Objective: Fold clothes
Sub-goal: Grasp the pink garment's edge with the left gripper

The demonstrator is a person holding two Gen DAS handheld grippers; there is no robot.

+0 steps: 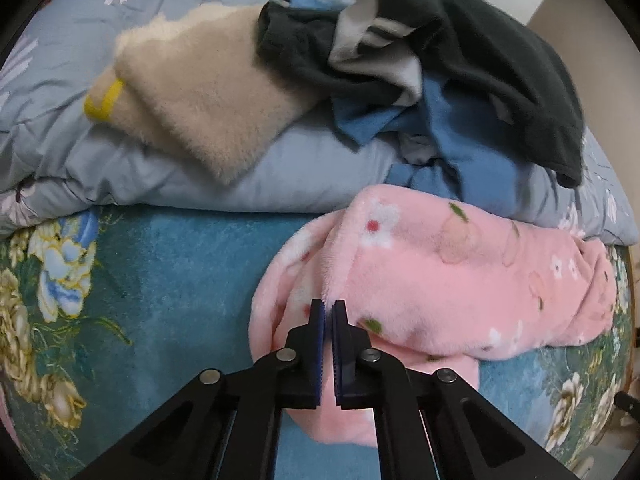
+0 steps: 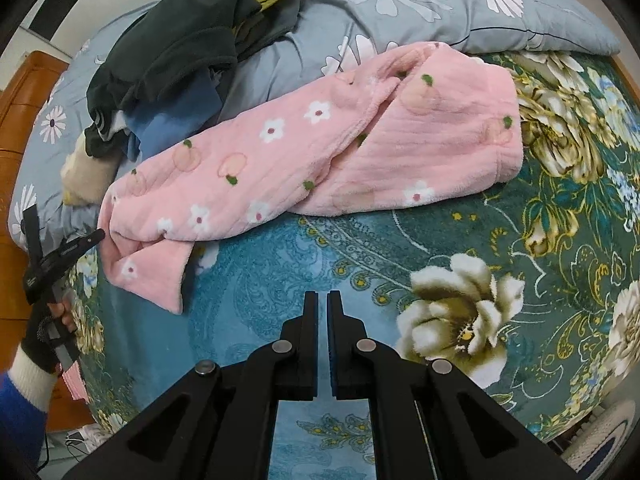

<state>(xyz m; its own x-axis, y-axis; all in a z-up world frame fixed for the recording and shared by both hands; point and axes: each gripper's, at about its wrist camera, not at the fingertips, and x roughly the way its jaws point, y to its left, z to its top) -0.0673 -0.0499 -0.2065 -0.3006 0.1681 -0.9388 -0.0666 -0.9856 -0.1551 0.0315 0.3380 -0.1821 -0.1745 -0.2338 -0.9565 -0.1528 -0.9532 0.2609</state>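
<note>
A pink fleece garment (image 1: 460, 276) with white flowers lies bunched on the blue-green floral bedspread (image 1: 168, 280). My left gripper (image 1: 329, 304) is shut, its tips over the garment's near fold; I cannot tell whether any cloth is pinched. In the right wrist view the same garment (image 2: 320, 152) stretches across the bed, and the left gripper (image 2: 86, 240) shows at its left end. My right gripper (image 2: 322, 294) is shut and empty, above the bare bedspread (image 2: 280, 264) in front of the garment.
Behind the garment a grey-blue floral quilt (image 1: 240, 180) carries a beige fluffy garment (image 1: 200, 96), a dark green fleece (image 1: 500, 72) and a blue garment (image 1: 460, 132). A wooden headboard (image 2: 24, 120) stands at the left of the right wrist view.
</note>
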